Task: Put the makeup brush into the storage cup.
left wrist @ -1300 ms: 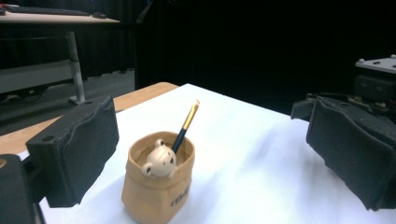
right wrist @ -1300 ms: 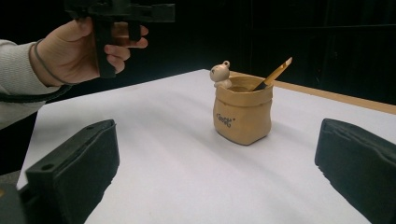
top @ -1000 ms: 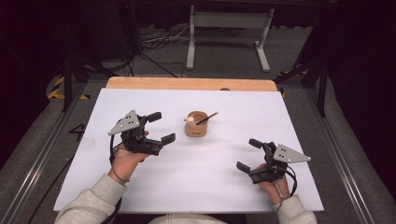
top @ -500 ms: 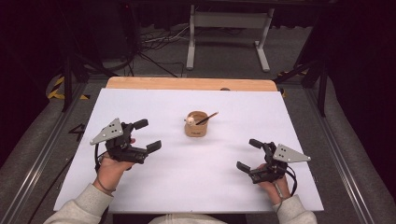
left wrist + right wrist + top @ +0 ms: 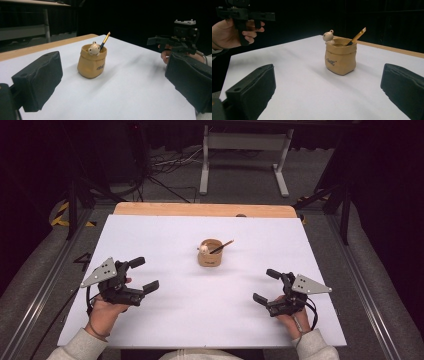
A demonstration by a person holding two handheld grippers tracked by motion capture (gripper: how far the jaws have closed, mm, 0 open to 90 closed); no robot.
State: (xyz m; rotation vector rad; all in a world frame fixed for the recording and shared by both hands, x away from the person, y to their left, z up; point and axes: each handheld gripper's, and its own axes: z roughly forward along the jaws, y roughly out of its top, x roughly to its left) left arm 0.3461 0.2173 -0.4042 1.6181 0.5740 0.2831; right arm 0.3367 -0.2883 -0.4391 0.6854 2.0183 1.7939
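Note:
A tan sack-shaped pot (image 5: pixel 210 254) stands upright in the middle of the white table top (image 5: pixel 160 240). A small pale bear figure (image 5: pixel 203 249) sits on its rim, and a brush (image 5: pixel 223 245) with a gold handle leans out of it. My left gripper (image 5: pixel 144 274) is held open, left of the pot and nearer the person, with nothing between its jaws. On the other side my right gripper (image 5: pixel 265 285) is open too and empty. The left gripper view has the pot (image 5: pixel 91 63) ahead and the right gripper (image 5: pixel 175 41) beyond. The right gripper view faces the pot (image 5: pixel 340 58).
A wooden strip (image 5: pixel 200 210) runs along the table's far edge. Beyond it stand the legs of a metal stand (image 5: pixel 245 160), with cables (image 5: pixel 165 170) on the floor. Rails (image 5: pixel 45 285) flank the table on both sides.
My left gripper has drawn back from beside the pot, going left and toward the person, still open. The right gripper and the pot have stayed put.

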